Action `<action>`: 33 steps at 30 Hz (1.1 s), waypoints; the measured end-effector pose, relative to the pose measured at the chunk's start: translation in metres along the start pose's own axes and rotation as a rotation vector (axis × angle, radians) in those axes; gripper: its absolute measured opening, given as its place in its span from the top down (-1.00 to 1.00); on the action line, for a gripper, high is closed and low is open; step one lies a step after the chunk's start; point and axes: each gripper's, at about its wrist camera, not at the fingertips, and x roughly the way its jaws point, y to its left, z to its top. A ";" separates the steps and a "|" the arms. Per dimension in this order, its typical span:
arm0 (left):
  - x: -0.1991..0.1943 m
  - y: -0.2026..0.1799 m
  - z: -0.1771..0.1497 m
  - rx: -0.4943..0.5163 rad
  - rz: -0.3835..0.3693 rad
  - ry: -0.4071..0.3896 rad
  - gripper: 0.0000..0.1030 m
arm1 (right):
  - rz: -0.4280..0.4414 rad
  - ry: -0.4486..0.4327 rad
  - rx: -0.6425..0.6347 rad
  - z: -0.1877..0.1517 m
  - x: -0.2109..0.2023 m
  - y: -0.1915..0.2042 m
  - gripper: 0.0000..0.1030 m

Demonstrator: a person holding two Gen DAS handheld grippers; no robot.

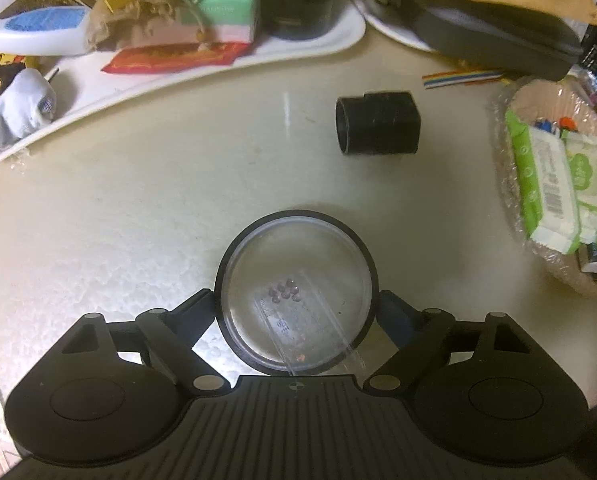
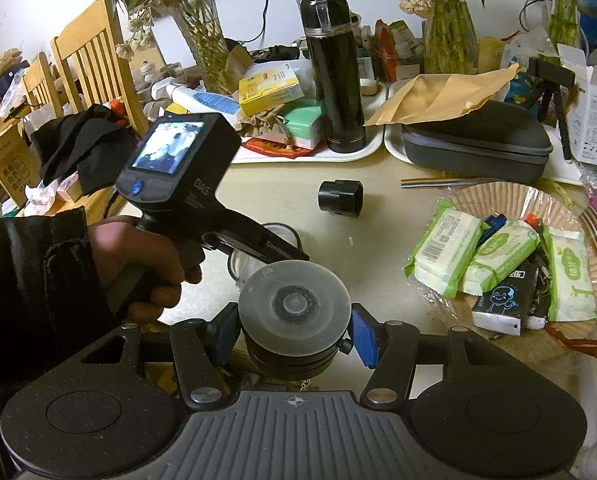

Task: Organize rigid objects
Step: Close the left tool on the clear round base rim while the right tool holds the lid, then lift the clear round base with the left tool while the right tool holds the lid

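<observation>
My left gripper [image 1: 296, 304] is shut on a clear round jar with a black rim [image 1: 296, 294], seen from above; small dark beads and a plastic bag lie inside it. In the right wrist view the left gripper's body [image 2: 178, 176] hides most of that jar [image 2: 276, 236]. My right gripper [image 2: 294, 330] is shut on a round black lid with a grey rubber seal [image 2: 294, 306], held close to the jar. A black plastic connector [image 1: 378, 124] lies on its side on the table further back; it also shows in the right wrist view [image 2: 340, 198].
A white tray [image 1: 330, 46] with boxes, a red packet and a black flask [image 2: 336, 80] stands behind. A black case [image 2: 478, 140] under brown paper sits back right. A paper plate with wipe packs [image 2: 498, 248] is at the right. A chair [image 2: 94, 64] stands left.
</observation>
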 end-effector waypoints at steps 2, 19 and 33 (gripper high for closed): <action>-0.007 -0.001 0.002 0.009 -0.001 -0.008 -0.69 | 0.000 0.000 0.000 0.000 0.000 0.000 -0.19; -0.046 -0.013 -0.002 0.060 0.002 -0.053 -0.69 | 0.000 0.007 0.002 0.000 0.001 0.002 -0.19; -0.074 -0.011 -0.015 0.064 -0.014 -0.078 -0.69 | 0.001 0.011 0.001 -0.001 0.001 0.002 -0.19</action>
